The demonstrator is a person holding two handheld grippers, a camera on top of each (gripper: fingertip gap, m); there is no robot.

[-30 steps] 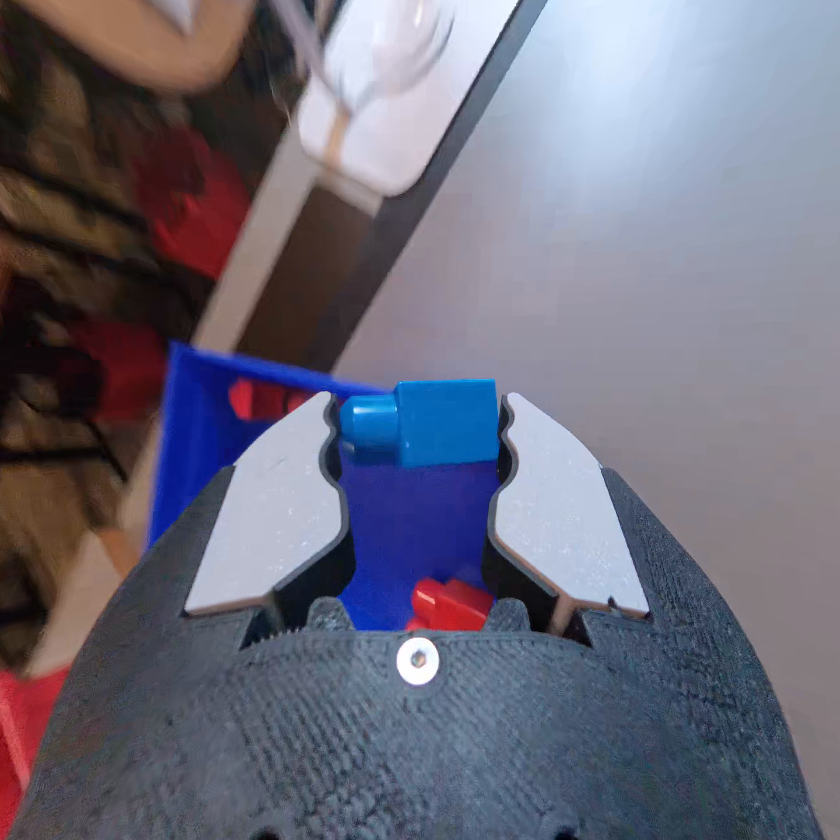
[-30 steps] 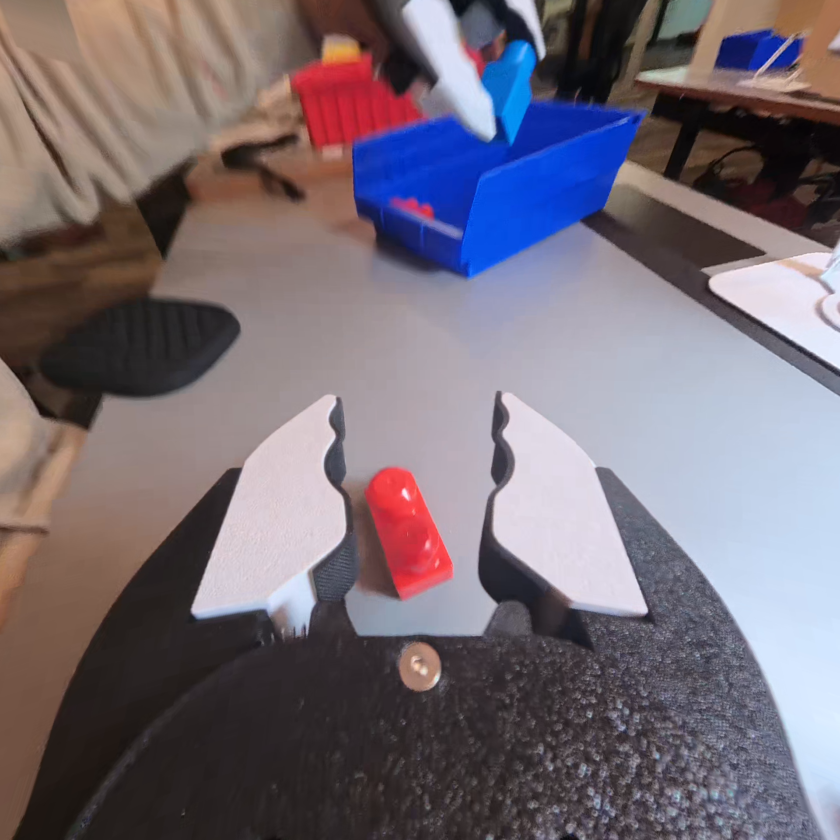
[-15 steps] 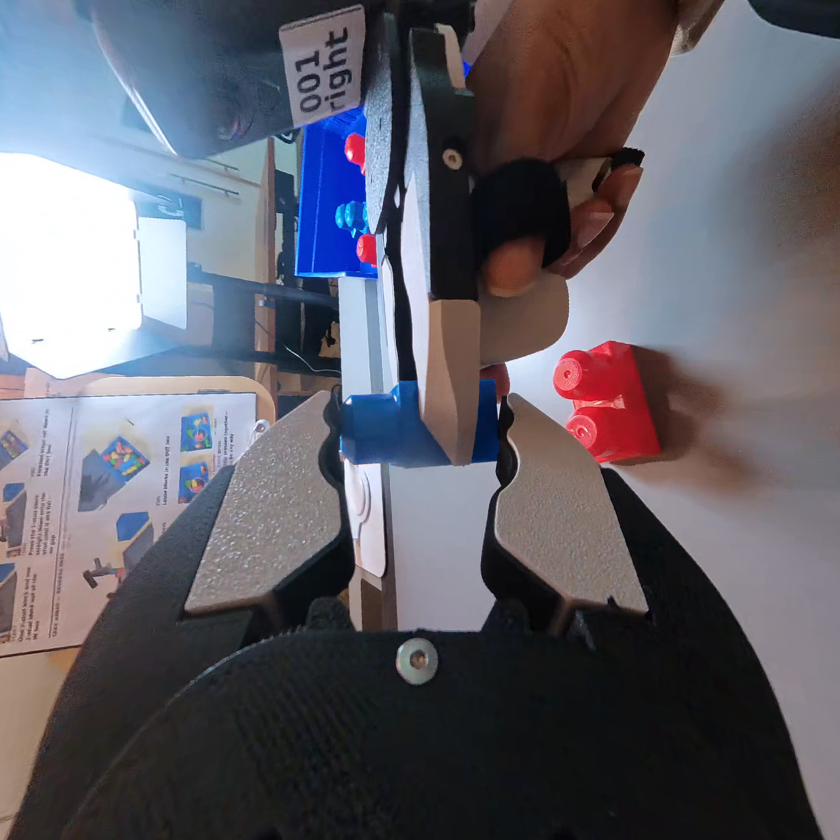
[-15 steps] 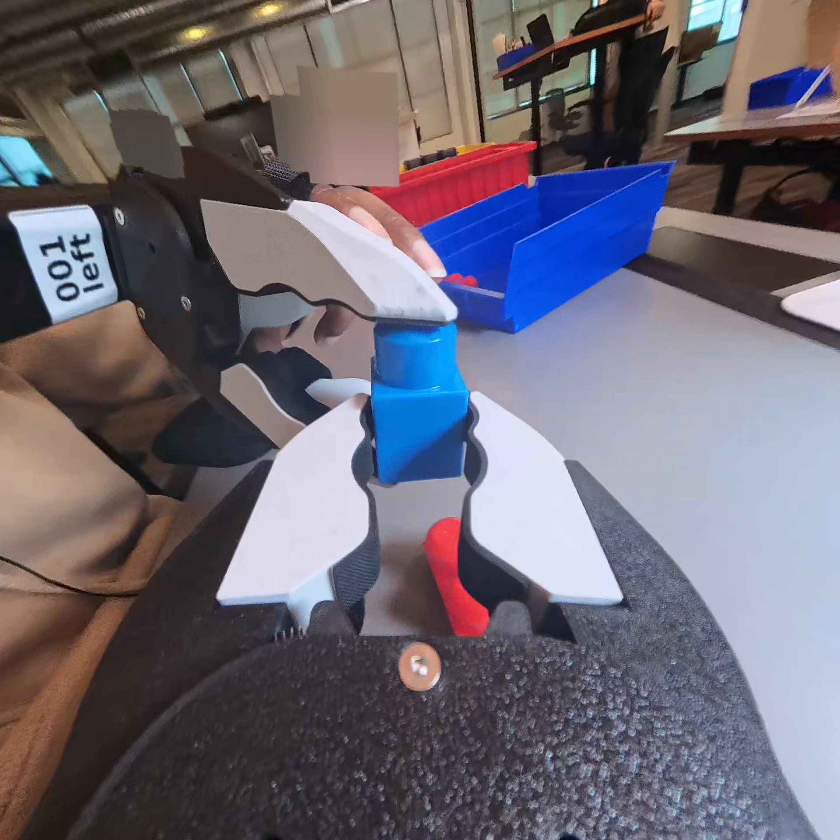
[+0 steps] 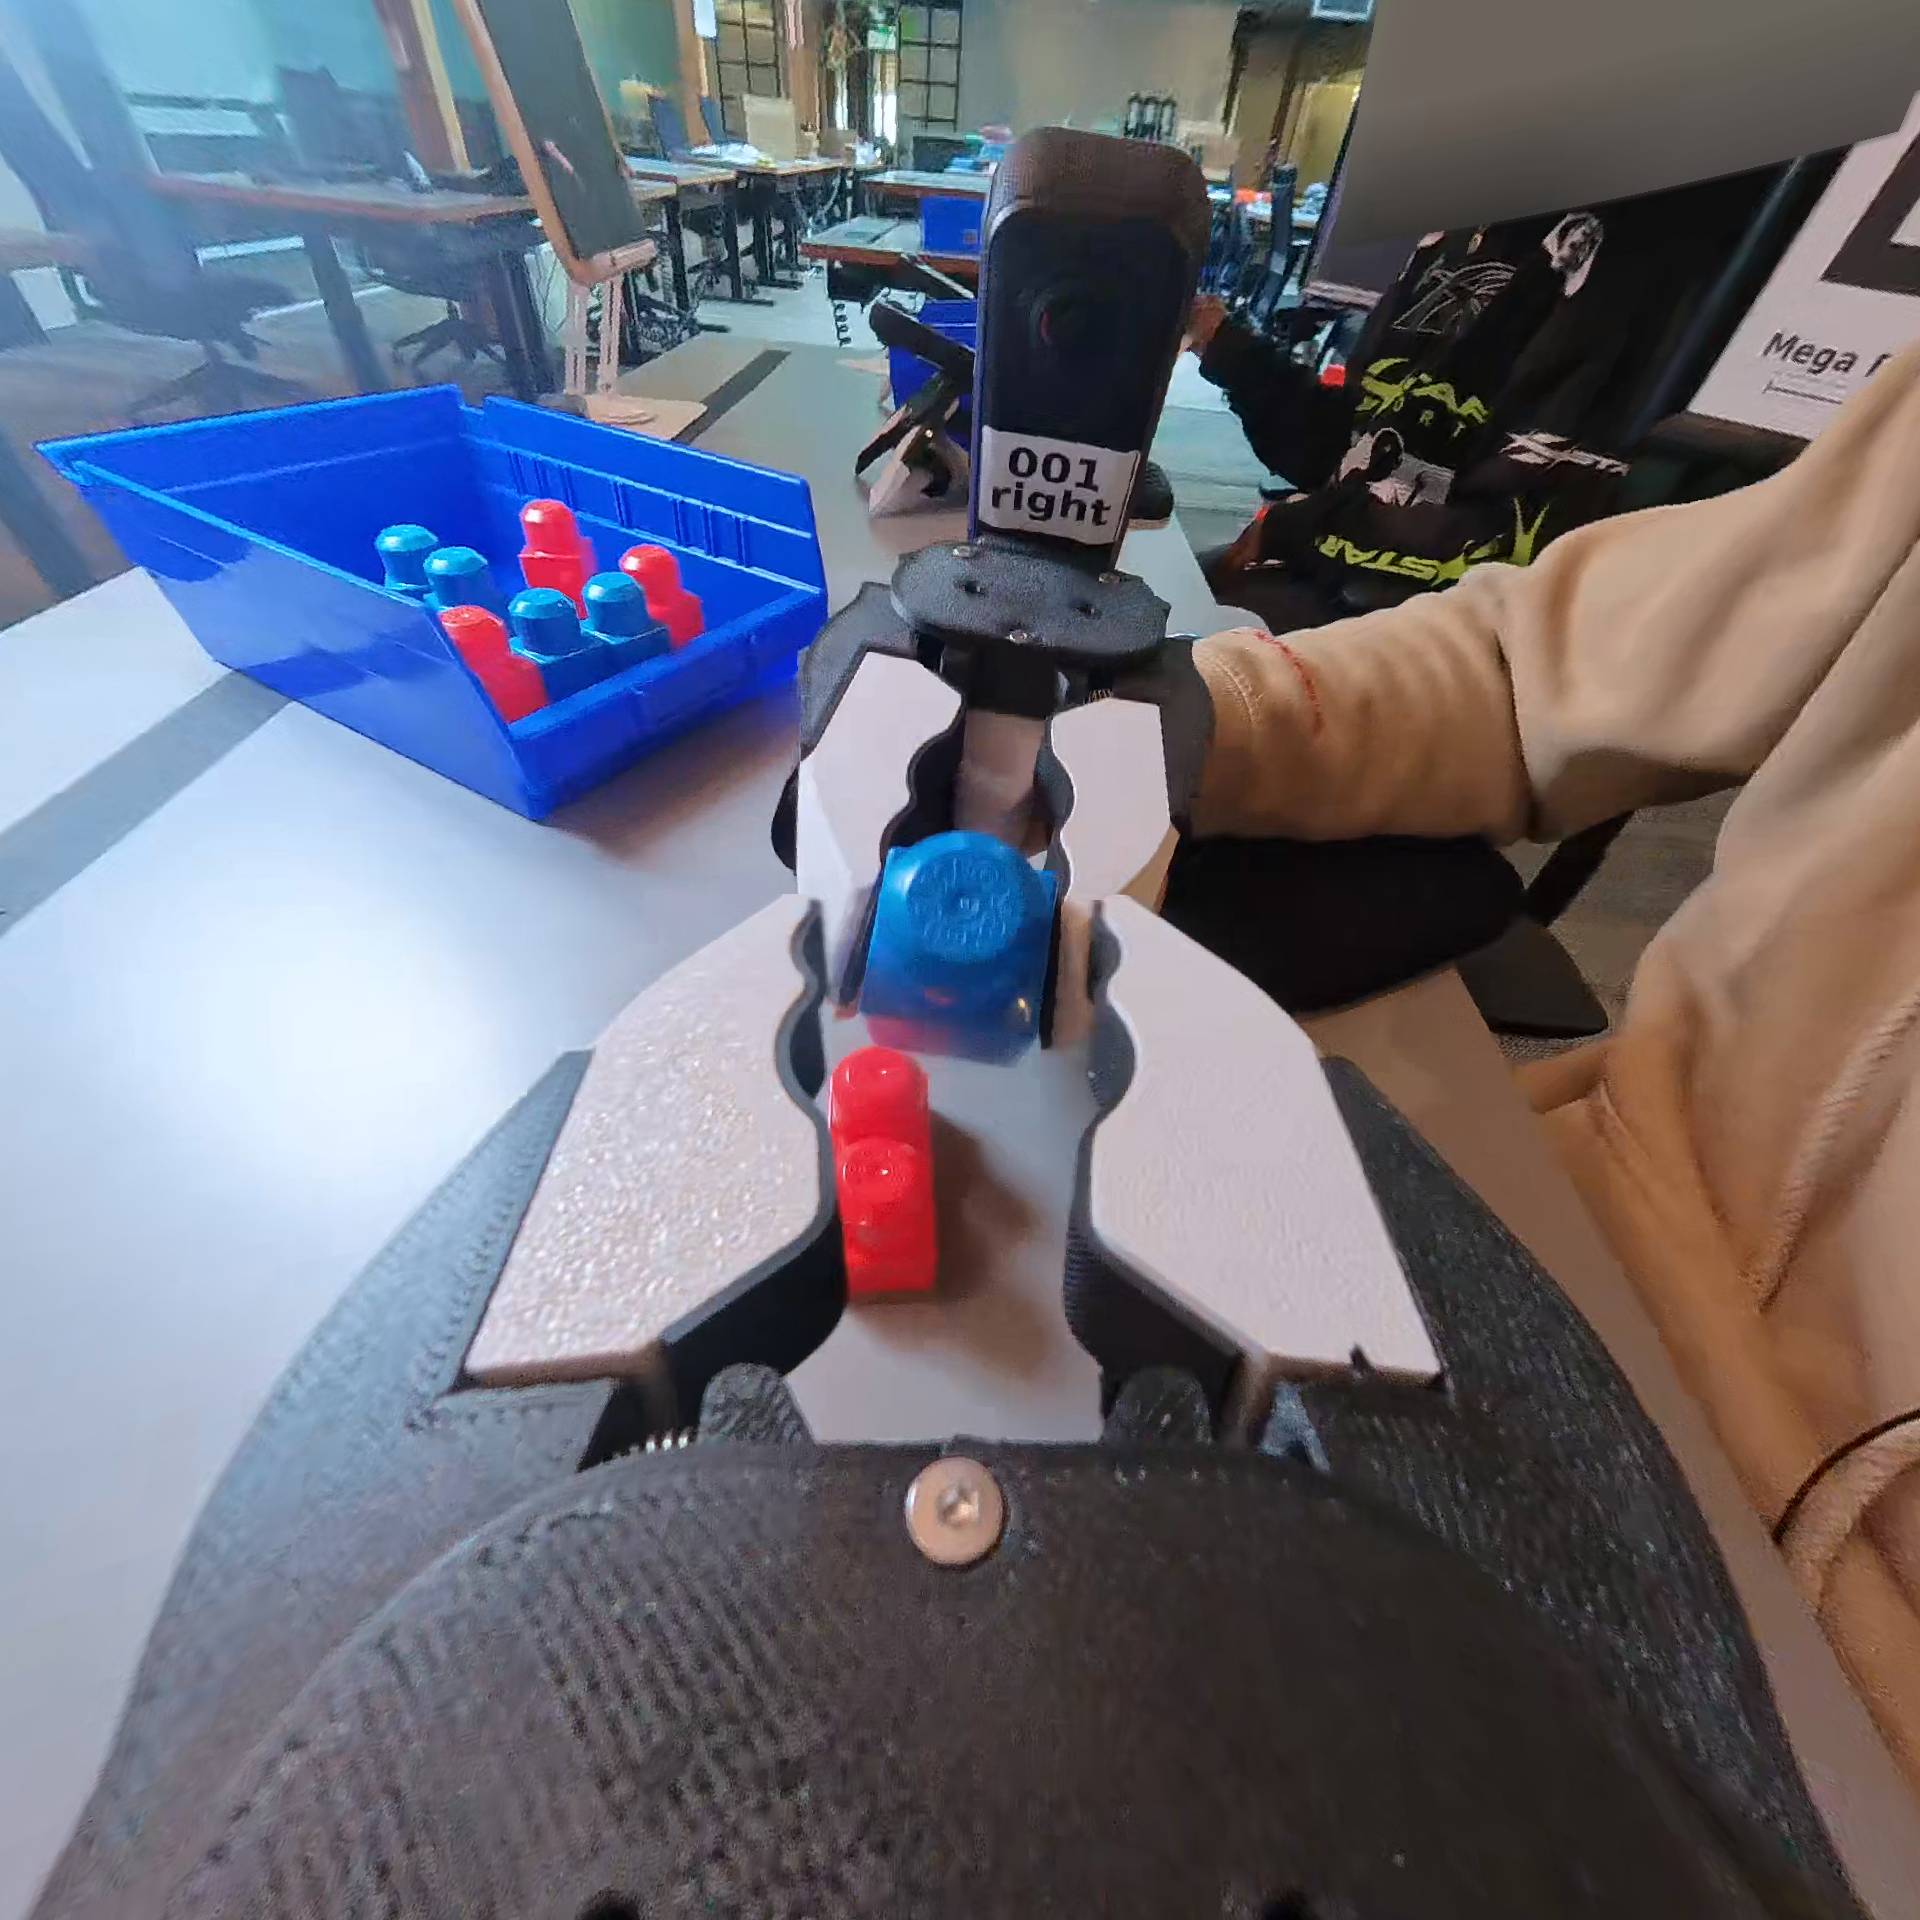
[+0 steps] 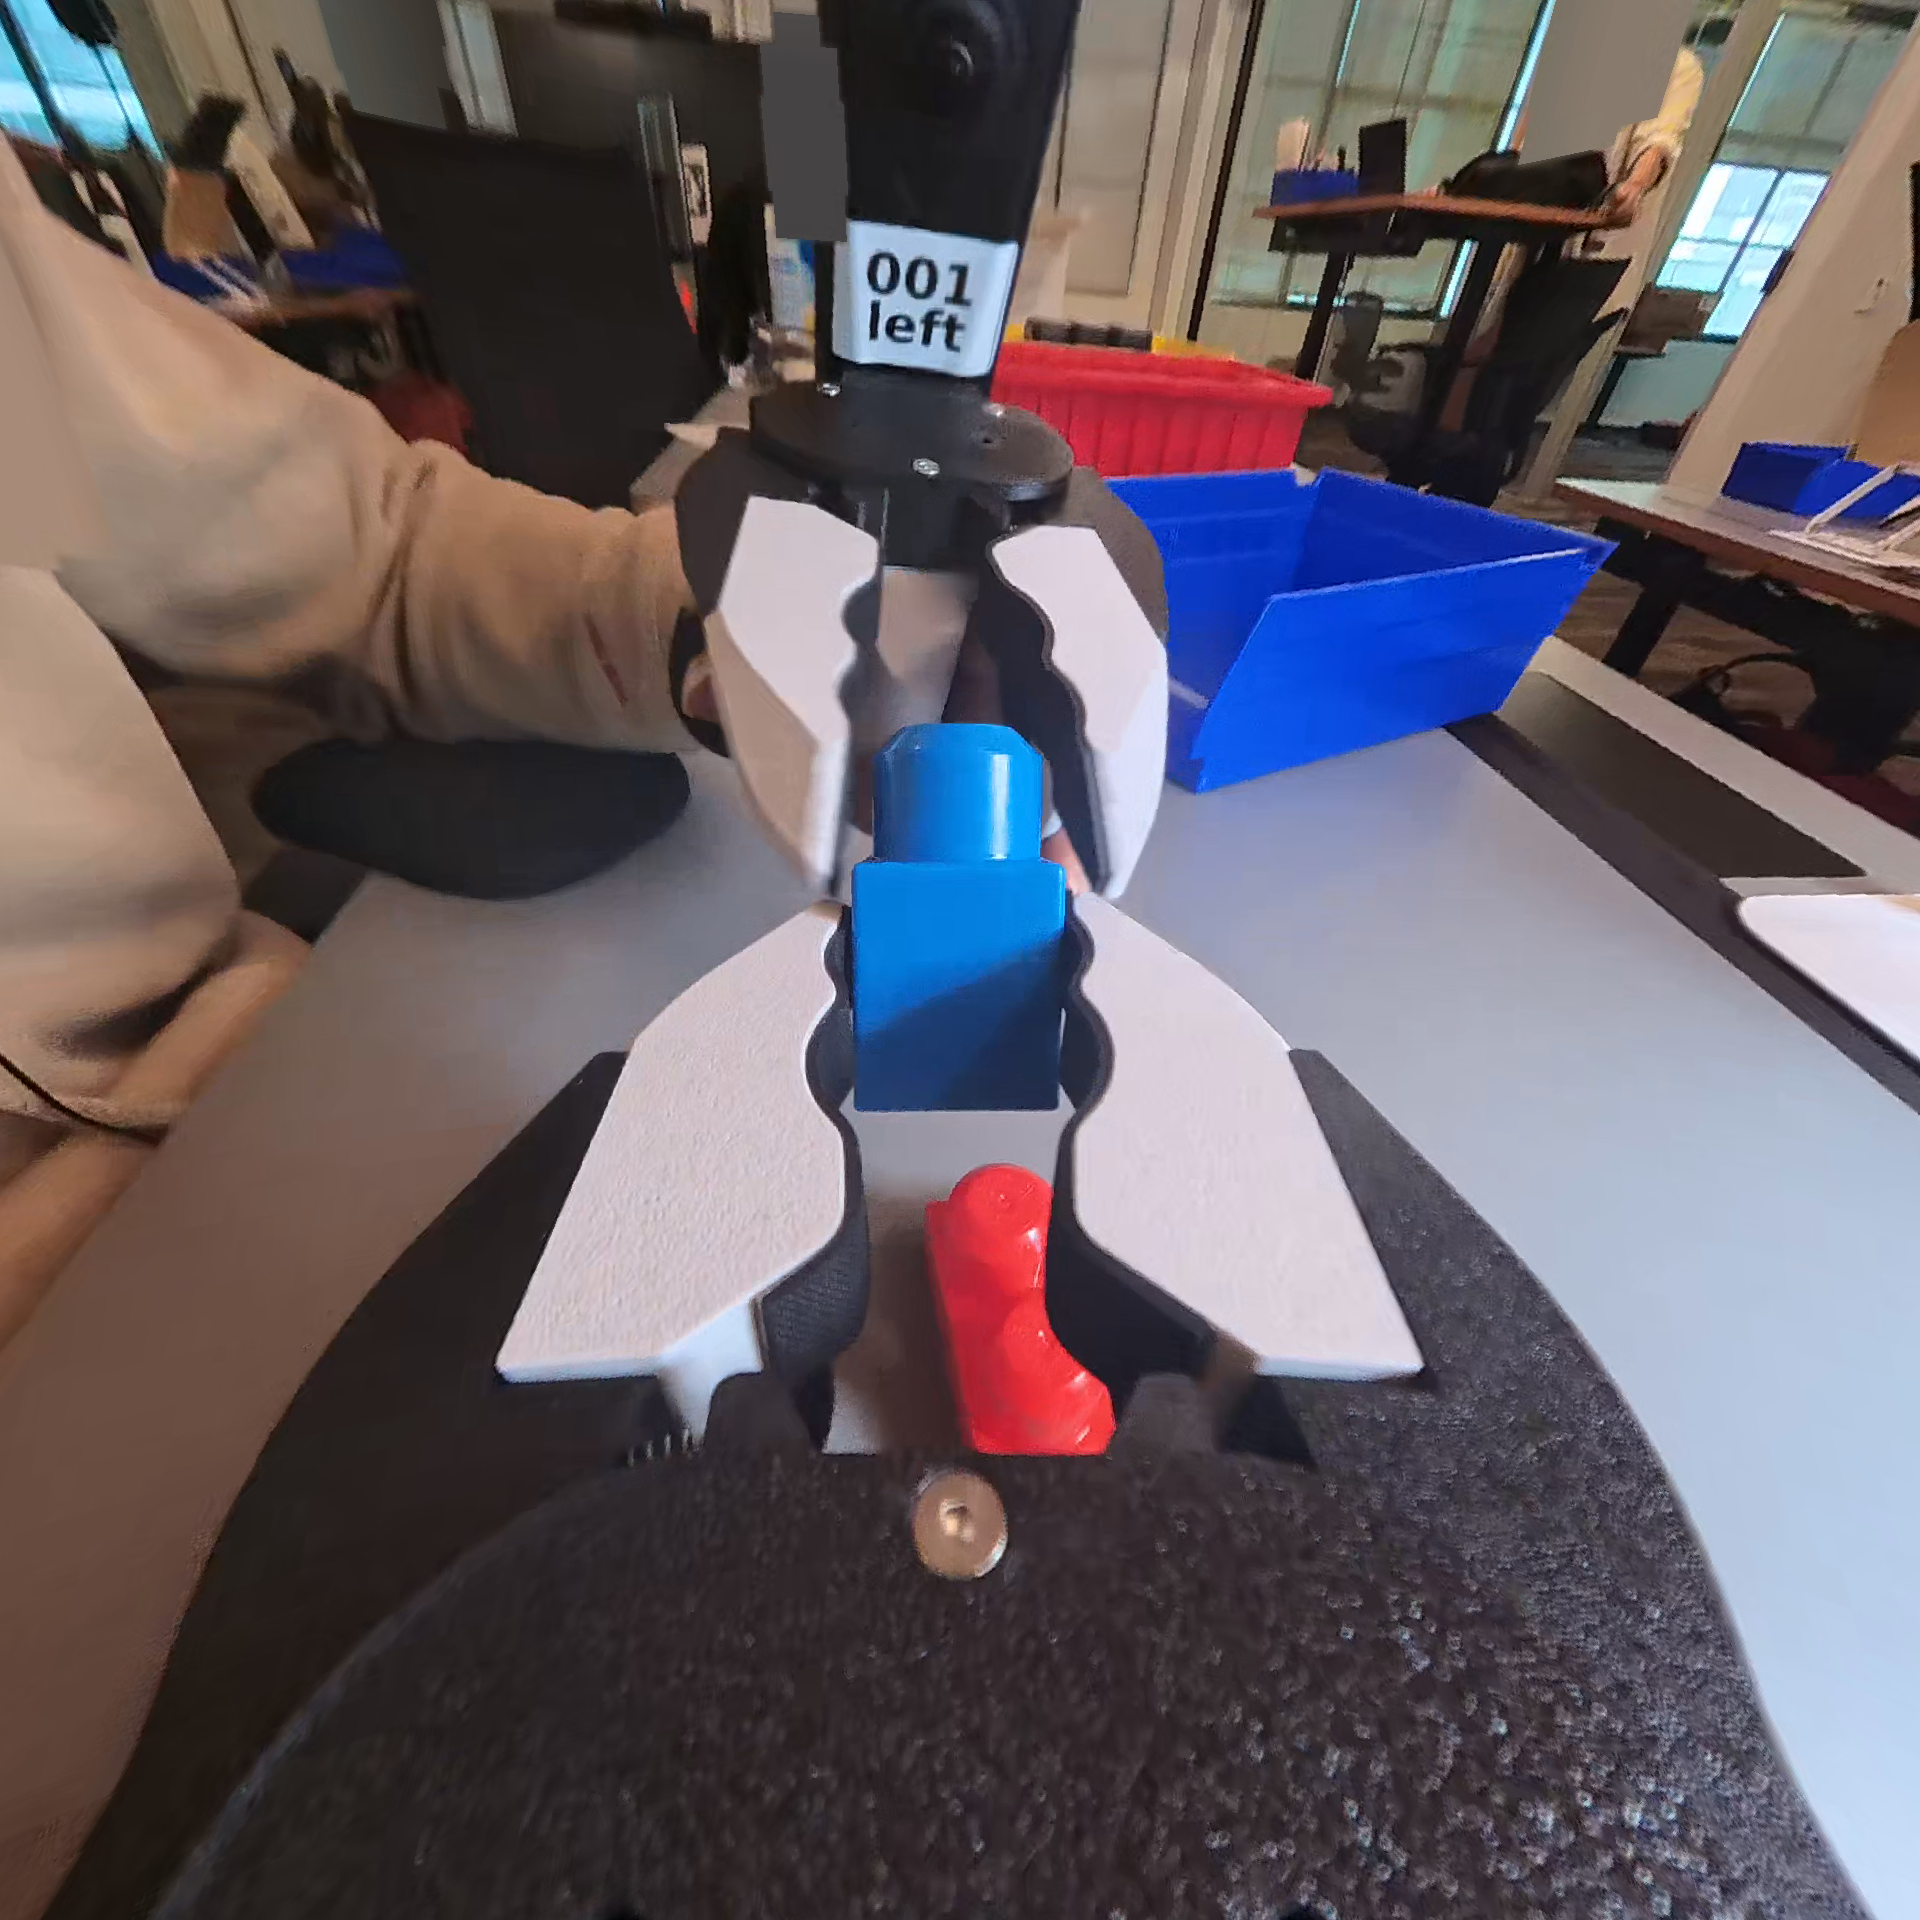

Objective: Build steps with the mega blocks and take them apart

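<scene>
right hand-held gripper (image 6: 956,987) clamps the blue block (image 6: 954,997) above the red block (image 6: 1013,1320) on the worktop (image 6: 1507,1039); left hand-held gripper (image 5: 951,987) gapes open.

left gripper (image 5: 951,940): white fingers, black textured body, silver screw | right gripper (image 6: 956,997): same | sleeves (image 5: 1455,665): beige | each gripper: labelled camera mount

Bare grey tabletop (image 5: 312,1018) lies open between the blue plastic bin (image 5: 644,717) of blocks and the two facing grippers; a red two-stud block (image 5: 883,1174) lies beneath their crowded tips.
</scene>
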